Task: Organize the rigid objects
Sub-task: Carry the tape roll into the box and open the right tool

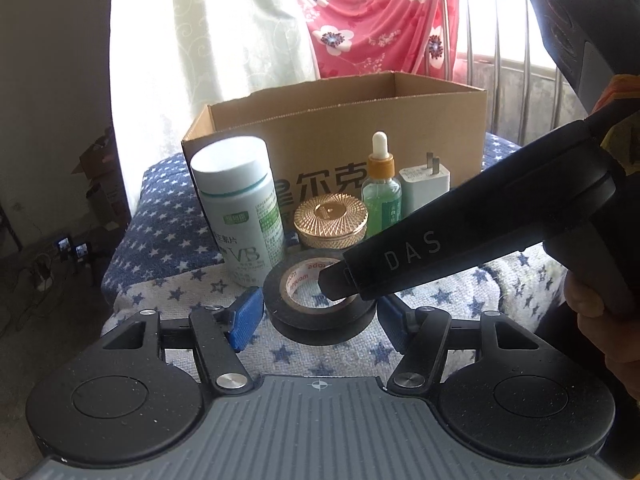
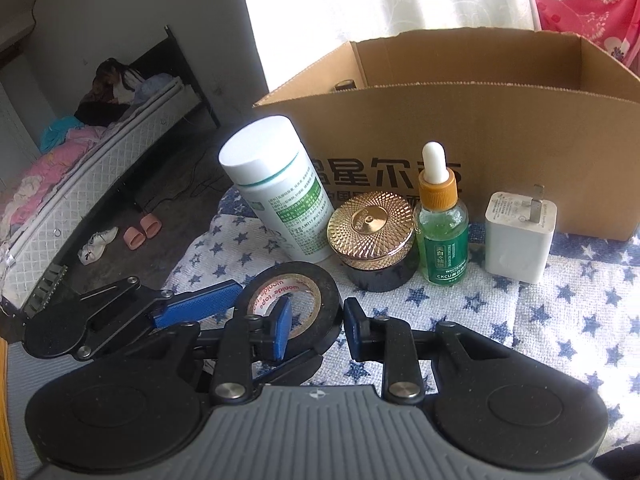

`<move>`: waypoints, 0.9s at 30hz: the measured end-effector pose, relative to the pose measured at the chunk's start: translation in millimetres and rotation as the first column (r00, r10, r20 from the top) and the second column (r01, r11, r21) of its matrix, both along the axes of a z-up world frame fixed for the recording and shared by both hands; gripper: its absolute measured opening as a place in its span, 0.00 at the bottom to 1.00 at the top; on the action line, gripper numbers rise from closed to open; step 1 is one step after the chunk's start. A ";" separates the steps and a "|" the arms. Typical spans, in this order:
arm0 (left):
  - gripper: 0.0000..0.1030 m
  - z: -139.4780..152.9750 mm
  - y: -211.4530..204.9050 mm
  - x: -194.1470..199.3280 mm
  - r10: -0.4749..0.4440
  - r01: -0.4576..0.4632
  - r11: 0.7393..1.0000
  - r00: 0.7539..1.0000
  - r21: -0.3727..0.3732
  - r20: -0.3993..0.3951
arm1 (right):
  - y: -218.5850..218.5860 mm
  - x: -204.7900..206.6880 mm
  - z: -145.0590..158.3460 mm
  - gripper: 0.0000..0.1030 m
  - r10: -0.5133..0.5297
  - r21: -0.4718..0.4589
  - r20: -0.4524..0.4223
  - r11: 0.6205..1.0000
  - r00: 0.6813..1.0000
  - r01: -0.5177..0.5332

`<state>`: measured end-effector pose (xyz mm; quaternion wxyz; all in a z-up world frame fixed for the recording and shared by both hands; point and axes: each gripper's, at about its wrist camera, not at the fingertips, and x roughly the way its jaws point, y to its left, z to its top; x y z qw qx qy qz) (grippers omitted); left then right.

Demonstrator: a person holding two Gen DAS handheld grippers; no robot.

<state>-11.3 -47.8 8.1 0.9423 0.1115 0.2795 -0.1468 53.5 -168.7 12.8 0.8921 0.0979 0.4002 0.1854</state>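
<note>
While the right gripper point(image 2: 312, 330) pinches the wall of the tape roll point(image 2: 294, 306), one pad inside the hole, the left gripper point(image 1: 318, 316) straddles it half open. Bottle point(image 2: 280, 196), jar point(image 2: 370, 236), dropper point(image 2: 440, 224) and charger point(image 2: 518, 236) wait before the box point(image 2: 500, 120), whose contents are mostly hidden.

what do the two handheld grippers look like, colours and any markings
Both match: the left gripper and right gripper have black linkage arms with silver pivot bolts, blue textured finger pads, two round black discs and a grey ribbed body with a small crosshair mark. The right gripper's black housing reads "DAS" in pale letters.
</note>
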 end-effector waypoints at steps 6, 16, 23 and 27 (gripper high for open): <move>0.61 42.4 2.7 -18.6 -0.002 0.000 1.000 0.988 0.012 0.157 | 5.8 -18.1 51.6 0.30 0.023 -0.021 0.142 1.000 0.990 -0.021; 0.56 111.5 -2.1 54.4 -0.115 0.109 0.993 0.971 0.037 0.210 | -9.1 46.5 125.8 0.29 0.052 -0.069 0.189 0.997 0.981 -0.040; 0.53 116.1 -33.4 164.8 -0.190 0.190 0.980 0.982 0.066 -0.009 | -51.4 150.1 116.4 0.28 0.014 -0.014 -0.010 1.000 1.000 -0.014; 0.49 98.8 -58.5 227.8 -0.190 0.202 0.977 0.970 0.069 -0.155 | -71.0 209.6 91.1 0.26 -0.009 -0.020 -0.115 1.000 0.993 0.007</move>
